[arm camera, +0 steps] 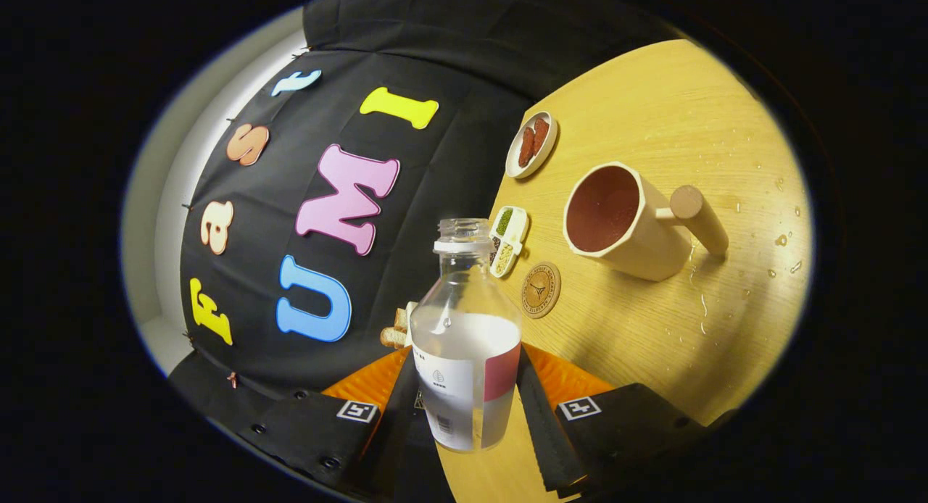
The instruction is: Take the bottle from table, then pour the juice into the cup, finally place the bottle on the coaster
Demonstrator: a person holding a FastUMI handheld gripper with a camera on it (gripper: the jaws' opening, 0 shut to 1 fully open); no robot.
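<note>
A clear uncapped bottle [467, 329] with a white and red label stands between my fingers, and my gripper [467, 394] is shut on its lower body. Clear liquid fills roughly its lower half. The whole scene is tilted, so the bottle is held off the wooden table [652, 111]. Beyond the bottle's neck lies a round brown coaster [541, 290]. Past the coaster stands a cream cup [625, 222] with a reddish inside and a wooden peg handle [697, 214].
A small white divided dish [508, 240] of green and dark bits lies beside the coaster. Further off is an oval dish [531, 144] with reddish slices. Bread pieces [396, 329] sit behind the bottle. Water drops [779, 240] speckle the table past the cup.
</note>
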